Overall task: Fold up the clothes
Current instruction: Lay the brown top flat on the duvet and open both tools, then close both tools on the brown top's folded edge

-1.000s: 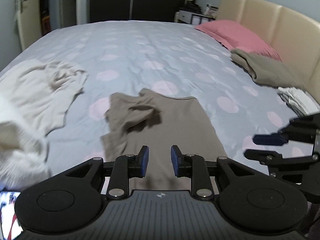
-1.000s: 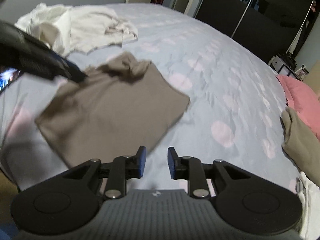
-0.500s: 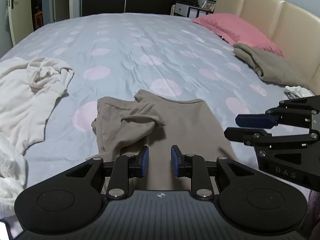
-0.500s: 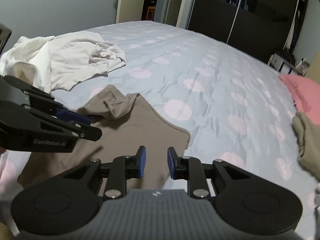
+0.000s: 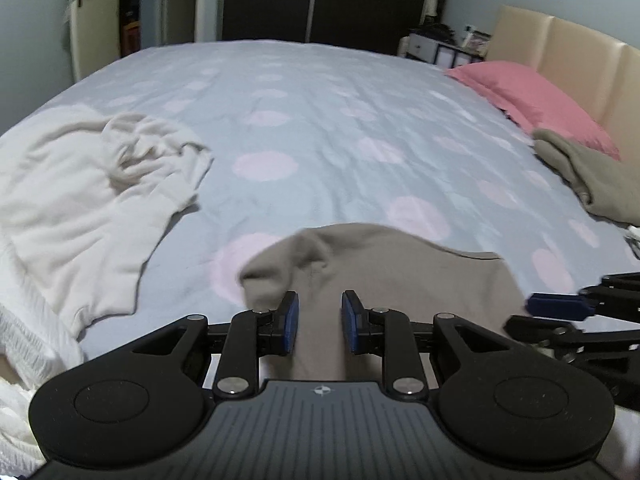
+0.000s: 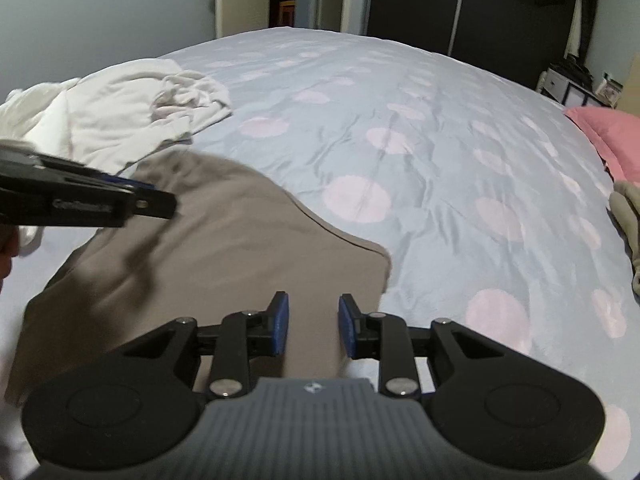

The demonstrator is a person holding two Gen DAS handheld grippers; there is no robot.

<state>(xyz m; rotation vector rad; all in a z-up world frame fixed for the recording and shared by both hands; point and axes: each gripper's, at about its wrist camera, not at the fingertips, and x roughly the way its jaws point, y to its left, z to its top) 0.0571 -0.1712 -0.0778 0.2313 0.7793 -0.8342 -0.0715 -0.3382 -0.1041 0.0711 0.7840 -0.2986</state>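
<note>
Hardly any text can be read. In the right wrist view, the black arm of the left hand-held gripper (image 6: 154,196) carries a line of pale lettering along its side, but motion blur smears it; it seems to begin with a "G", and the rest cannot be made out. A small white round emblem sits on the grey ribbed body of each hand-held gripper, without letters. No label or number shows on the brown garment (image 6: 224,264) or the bed (image 6: 400,120).
</note>
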